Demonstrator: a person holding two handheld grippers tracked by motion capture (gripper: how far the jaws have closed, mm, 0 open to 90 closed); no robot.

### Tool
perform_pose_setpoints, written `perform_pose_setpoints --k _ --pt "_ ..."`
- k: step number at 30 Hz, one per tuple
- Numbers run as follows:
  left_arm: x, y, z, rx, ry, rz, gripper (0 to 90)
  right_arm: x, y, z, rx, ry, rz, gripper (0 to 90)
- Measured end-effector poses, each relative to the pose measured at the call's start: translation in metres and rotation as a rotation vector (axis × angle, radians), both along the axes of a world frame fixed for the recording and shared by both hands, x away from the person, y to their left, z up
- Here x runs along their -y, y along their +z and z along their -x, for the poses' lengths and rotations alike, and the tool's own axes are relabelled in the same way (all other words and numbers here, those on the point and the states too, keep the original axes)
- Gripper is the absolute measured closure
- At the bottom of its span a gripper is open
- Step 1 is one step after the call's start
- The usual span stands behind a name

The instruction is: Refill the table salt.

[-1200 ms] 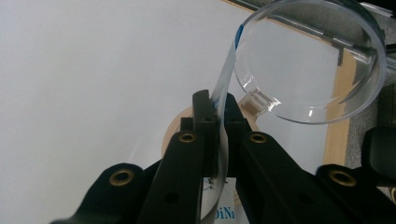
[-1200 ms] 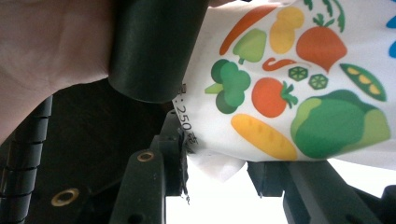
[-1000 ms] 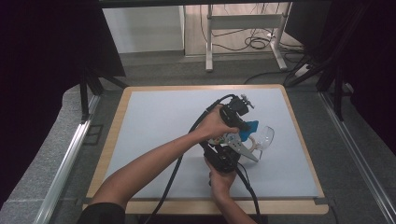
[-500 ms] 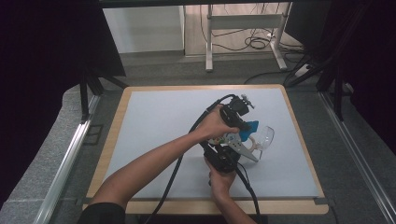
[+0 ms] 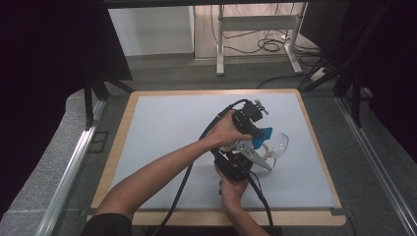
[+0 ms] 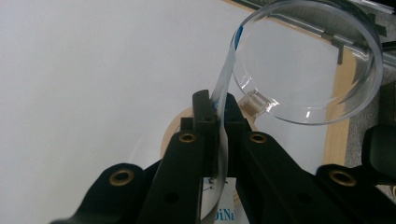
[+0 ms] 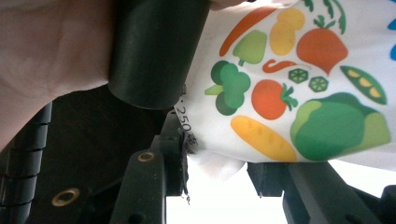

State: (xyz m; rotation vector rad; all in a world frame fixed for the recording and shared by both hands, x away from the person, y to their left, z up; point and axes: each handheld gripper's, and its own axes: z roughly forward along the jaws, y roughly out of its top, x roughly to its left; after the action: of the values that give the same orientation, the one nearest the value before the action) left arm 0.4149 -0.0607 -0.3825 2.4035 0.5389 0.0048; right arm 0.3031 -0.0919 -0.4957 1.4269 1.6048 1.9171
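Two grippers hold one vegetable-print pouch (image 7: pixel 299 84): left gripper (image 6: pixel 217 109) pinches its edge, right gripper (image 7: pixel 217 163) clamps its bottom beside clear lid (image 6: pixel 308 60).

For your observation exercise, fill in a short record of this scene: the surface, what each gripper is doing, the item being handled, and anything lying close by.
Surface: pale mat on a wood-edged table
Left gripper: jaws shut on the top strip of the pouch
Right gripper: jaws either side of the pouch's lower part; contact unclear
Item handled: white pouch printed with vegetables, blue at its top edge
Close by: clear round dish, just behind the pouch
Hands: close together, right of the mat's middle
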Motion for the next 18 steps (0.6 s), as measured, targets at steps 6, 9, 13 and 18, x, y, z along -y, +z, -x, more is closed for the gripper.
perform_pose_setpoints --k 6,9,13,18 --pt "0.0003 0.0000 -0.0001 0.002 -0.005 -0.004 89.2 0.0002 -0.0001 0.0002 0.001 -0.003 0.000 62.8" --pt "0.0005 -0.0003 -0.0003 0.001 -0.006 -0.004 89.2 0.0002 -0.0003 0.0000 0.001 -0.003 0.000 62.8" --pt "0.0008 -0.0007 -0.0002 0.001 -0.006 -0.004 89.1 0.0004 -0.0008 -0.0002 0.004 -0.004 0.005 62.8" --pt "0.0010 -0.0007 -0.0003 0.002 -0.007 -0.003 89.1 0.0005 -0.0008 -0.0003 0.004 -0.004 0.005 62.9"
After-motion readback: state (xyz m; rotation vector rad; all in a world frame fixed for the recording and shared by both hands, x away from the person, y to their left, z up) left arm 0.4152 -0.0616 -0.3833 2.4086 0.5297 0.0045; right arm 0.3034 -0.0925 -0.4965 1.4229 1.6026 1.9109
